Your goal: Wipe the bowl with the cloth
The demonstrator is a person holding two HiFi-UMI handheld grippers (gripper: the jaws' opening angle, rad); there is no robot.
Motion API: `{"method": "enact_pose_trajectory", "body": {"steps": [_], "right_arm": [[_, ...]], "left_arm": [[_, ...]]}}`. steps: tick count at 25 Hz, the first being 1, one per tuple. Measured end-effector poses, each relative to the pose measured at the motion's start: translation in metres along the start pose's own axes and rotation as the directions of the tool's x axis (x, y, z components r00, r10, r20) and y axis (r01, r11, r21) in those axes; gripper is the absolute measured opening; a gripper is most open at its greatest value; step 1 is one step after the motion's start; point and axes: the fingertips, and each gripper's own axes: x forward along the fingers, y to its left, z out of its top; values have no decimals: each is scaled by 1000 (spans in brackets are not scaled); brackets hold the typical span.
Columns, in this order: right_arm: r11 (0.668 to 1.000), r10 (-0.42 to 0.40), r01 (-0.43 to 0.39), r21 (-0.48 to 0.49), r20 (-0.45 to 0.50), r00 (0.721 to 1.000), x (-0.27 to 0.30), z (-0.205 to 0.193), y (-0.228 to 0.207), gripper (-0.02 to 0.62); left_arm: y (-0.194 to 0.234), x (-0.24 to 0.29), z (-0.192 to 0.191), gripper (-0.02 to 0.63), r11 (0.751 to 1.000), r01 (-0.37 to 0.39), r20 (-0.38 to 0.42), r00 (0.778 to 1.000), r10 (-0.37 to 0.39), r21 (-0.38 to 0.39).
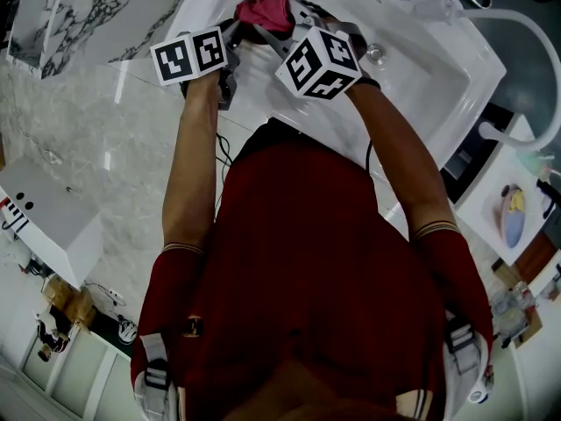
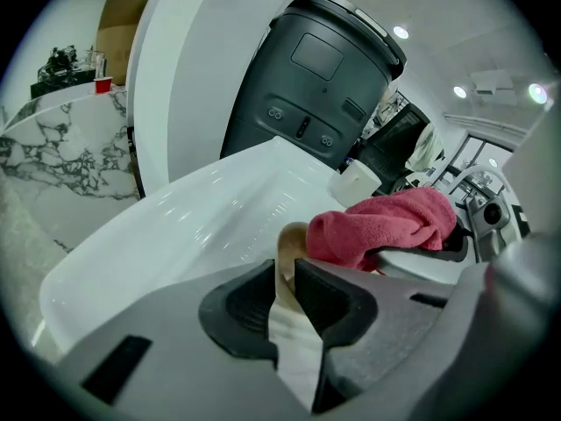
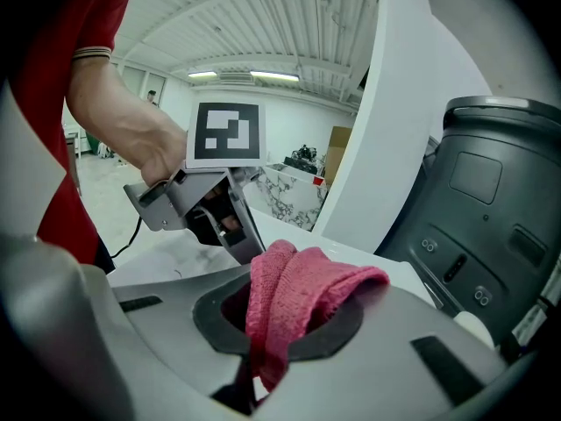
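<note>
Head view: left tool point(image 1: 235, 38) and right tool point(image 1: 294, 16) meet over the sink point(image 1: 438, 68), pink cloth point(image 1: 266, 9) at their tips.
Left gripper view: jaws pinch a thin beige rim, likely the bowl point(image 2: 292, 239), edge-on and pointing away. The cloth touches its right.
Right gripper view: jaws clamp the folded cloth, long axis pointing forward-right. The left tool is nearer the bowl.

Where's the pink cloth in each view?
Head view: top centre, cloth above the marker cubes.
Left gripper view: right of centre, over the white basin.
Right gripper view: low centre, clamped in the right gripper.
Shared landmark: white basin.
</note>
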Motion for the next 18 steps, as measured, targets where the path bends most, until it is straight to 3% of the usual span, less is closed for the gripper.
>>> {"method": "enact_pose_trajectory", "body": {"steps": [10, 18], "right_arm": [[995, 66, -73, -64, -114, 991, 15, -15, 14, 29], [993, 75, -90, -80, -164, 983, 24, -19, 21, 29]], "left_arm": [[1, 2, -1, 23, 1000, -1, 10, 1000, 1, -1], [-2, -1, -1, 15, 998, -21, 35, 999, 19, 53]]}}
